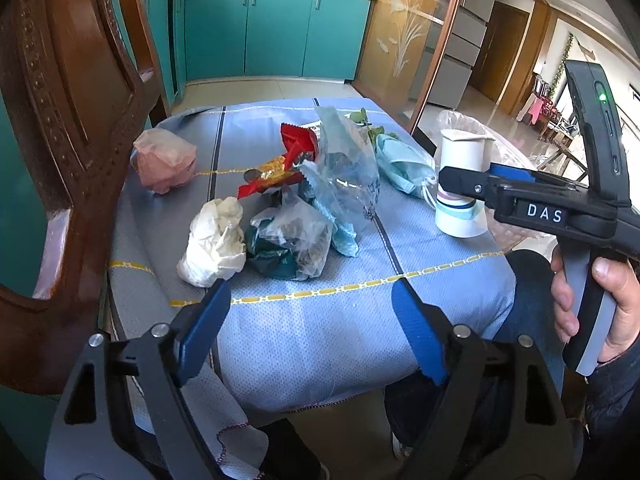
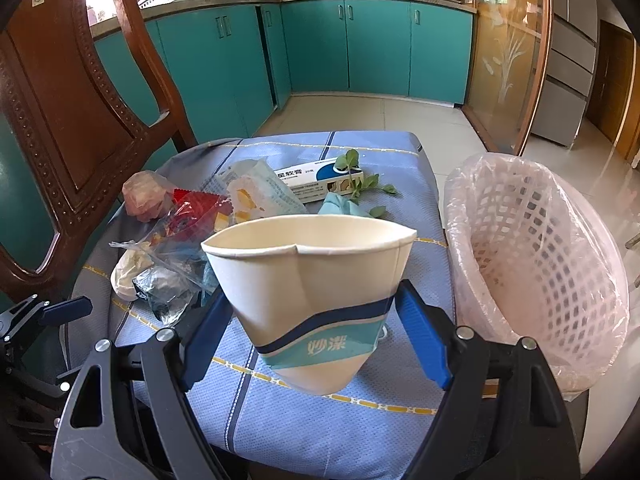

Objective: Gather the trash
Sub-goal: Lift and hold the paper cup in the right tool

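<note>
Left wrist view: the left tongs (image 1: 310,306) stand wide open and empty over the near edge of the blue cloth (image 1: 304,336). Crumpled wrappers (image 1: 296,216) lie ahead. The right tongs (image 1: 464,184) pinch the paper cup (image 1: 460,184).

Right wrist view: the right tongs (image 2: 314,312) squeeze the white paper cup (image 2: 310,276) low on its wall, and the rim is dented. It seems light and easily crushed, so a gentle hold is better. The lined wastebasket (image 2: 536,256) is just beside.
</note>
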{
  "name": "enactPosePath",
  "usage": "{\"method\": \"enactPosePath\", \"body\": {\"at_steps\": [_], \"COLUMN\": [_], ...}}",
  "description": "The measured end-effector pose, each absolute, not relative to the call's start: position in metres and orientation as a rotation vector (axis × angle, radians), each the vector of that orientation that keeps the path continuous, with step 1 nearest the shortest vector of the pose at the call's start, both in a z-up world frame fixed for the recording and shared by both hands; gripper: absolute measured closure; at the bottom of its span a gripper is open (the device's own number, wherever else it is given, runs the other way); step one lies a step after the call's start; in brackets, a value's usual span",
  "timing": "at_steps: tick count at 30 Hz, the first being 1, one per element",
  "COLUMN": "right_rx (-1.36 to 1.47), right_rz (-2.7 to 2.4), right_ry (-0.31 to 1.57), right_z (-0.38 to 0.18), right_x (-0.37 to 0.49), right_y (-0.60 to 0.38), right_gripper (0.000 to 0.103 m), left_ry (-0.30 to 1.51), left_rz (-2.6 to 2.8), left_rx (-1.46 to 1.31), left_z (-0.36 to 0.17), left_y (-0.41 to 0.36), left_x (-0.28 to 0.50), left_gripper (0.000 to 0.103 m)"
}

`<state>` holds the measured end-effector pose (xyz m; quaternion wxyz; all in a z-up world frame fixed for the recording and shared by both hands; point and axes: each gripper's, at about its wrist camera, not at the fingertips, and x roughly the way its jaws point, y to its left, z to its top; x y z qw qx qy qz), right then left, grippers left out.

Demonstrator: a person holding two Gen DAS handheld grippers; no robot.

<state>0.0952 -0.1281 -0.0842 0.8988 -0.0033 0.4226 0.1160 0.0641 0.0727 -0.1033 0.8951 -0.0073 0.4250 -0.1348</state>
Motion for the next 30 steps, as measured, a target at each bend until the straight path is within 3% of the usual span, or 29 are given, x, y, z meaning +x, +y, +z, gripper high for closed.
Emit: {"method": "enactPosePath", "body": {"at_steps": [30], "right_rx": [0.004], "right_rz": [0.254], "right_ry": [0.883], "right_z": [-0.091], "right_x": [0.099], "right_y": [-0.133], "right_gripper": [0.022], "left_ry": [0.905], "left_rz": [-0.289], "left_rx": [0.010], "left_z": [-0.110], "left_y": [0.063], "left_x": [0.065], "left_gripper": [0.020]}}
